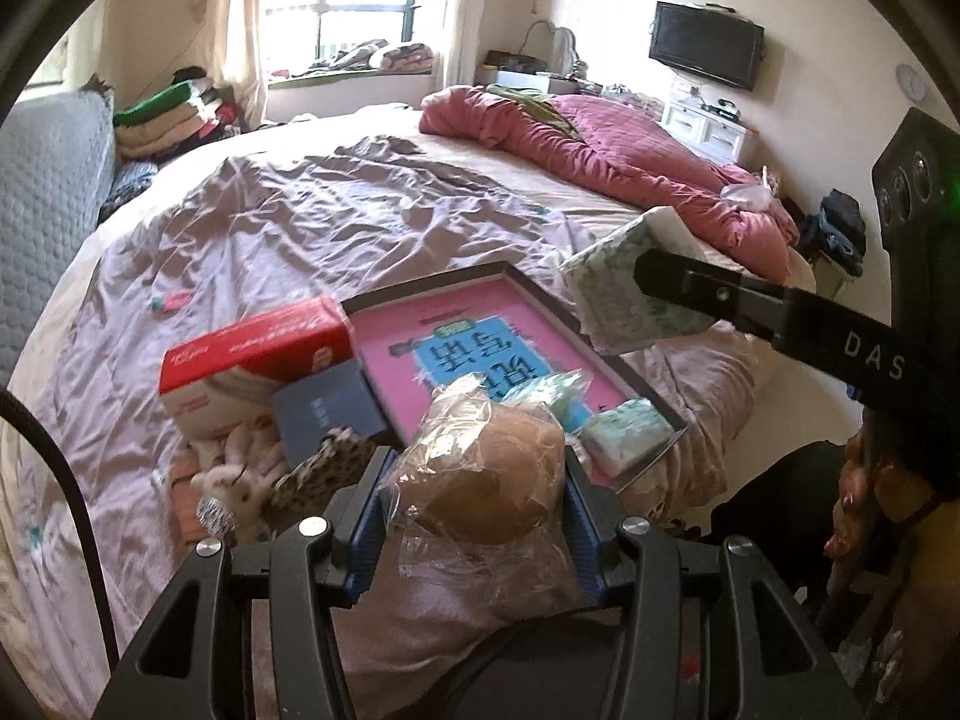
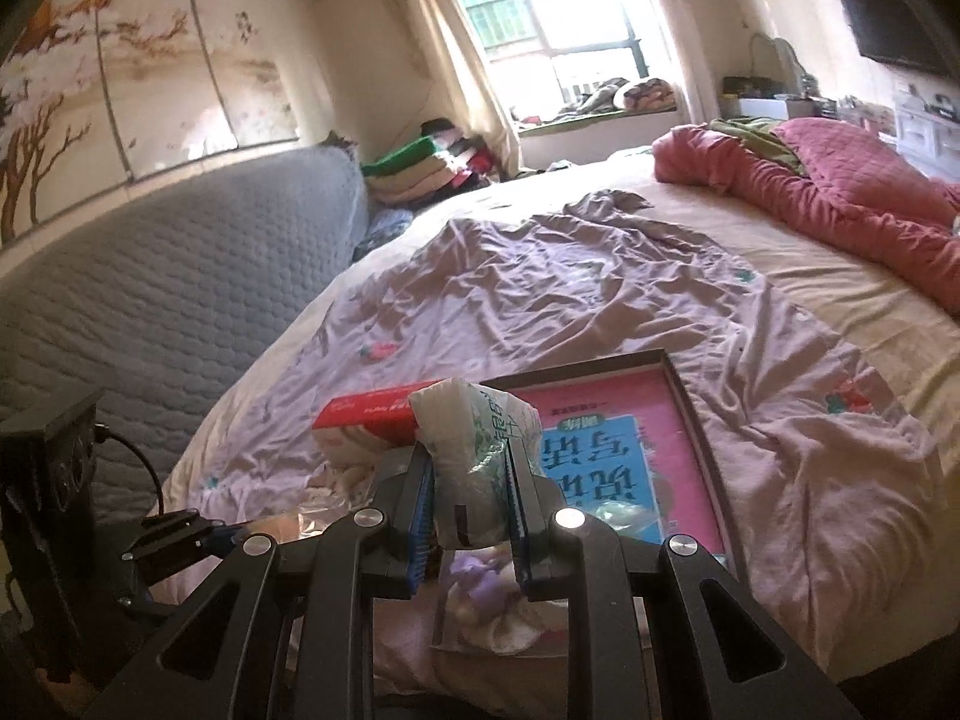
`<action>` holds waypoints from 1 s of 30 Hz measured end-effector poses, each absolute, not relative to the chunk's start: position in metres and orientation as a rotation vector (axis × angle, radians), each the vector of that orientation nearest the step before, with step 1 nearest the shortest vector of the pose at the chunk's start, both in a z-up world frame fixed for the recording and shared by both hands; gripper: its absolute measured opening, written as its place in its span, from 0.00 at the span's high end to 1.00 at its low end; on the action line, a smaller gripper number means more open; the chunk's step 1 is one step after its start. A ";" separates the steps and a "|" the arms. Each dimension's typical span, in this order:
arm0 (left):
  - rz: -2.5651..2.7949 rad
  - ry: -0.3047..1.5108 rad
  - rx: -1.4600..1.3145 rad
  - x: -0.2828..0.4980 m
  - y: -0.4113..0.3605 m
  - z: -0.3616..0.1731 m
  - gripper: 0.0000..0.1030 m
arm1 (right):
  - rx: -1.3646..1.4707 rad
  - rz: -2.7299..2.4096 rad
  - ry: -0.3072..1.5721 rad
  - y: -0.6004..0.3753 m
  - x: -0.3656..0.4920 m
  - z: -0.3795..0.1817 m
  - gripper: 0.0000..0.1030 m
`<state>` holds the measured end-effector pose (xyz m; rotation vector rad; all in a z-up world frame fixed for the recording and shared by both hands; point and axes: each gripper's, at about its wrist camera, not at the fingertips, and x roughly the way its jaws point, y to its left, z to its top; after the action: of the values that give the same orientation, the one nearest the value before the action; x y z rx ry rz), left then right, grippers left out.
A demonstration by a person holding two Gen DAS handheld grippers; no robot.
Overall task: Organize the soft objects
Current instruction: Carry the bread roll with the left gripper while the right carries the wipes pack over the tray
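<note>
Close in on the left wrist view, the left gripper [image 1: 474, 516] has its blue-padded jaws clamped on a tan, rounded soft item wrapped in crinkly clear plastic [image 1: 492, 492], held up above the near edge of the bed. Just to its left on the sheet sit a leopard-print fabric piece [image 1: 324, 468] and a small white plush toy [image 1: 240, 480], bunched together against a grey-blue booklet [image 1: 324, 414].

Over on the right wrist view, the right gripper [image 2: 471, 516] is squeezing a soft white tissue pack with green print [image 2: 474, 450] between its jaws, and the pack bulges out above the pads. From the left camera that same pack [image 1: 630, 294] hangs in the air above the far right corner of the shallow dark-framed tray with a pink and blue printed base [image 1: 420, 324].

Inside the tray's near corner lies a second small green-and-white tissue pack [image 1: 627, 432], with a clear crumpled packet [image 1: 543, 390] beside it. A red and white carton [image 1: 258, 366] rests just left of the tray, touching its edge.

Beyond all that, the wrinkled mauve bedsheet [image 1: 336, 222] spreads across the bed, and a rumpled pink quilt [image 1: 606, 162] is heaped at the far right. A stack of folded clothes [image 1: 174, 114] sits by the window, and a black wall television [image 1: 705, 45] hangs at the far wall
</note>
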<state>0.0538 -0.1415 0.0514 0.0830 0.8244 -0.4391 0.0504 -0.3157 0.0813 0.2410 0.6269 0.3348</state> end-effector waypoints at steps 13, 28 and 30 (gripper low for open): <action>-0.440 0.837 0.143 0.070 -0.197 0.046 0.50 | 0.279 0.277 0.602 -0.351 0.045 0.071 0.79; -0.484 0.930 0.154 0.087 -0.228 0.004 0.50 | 0.349 0.230 0.603 -0.386 0.052 0.041 0.79; -0.484 0.941 0.150 0.089 -0.230 -0.002 0.50 | 0.352 0.224 0.607 -0.389 0.053 0.037 0.79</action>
<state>0.0892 -0.2296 -0.0018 0.1495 0.9405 -0.4842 0.0535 -0.3887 0.0368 0.3522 0.6067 0.2236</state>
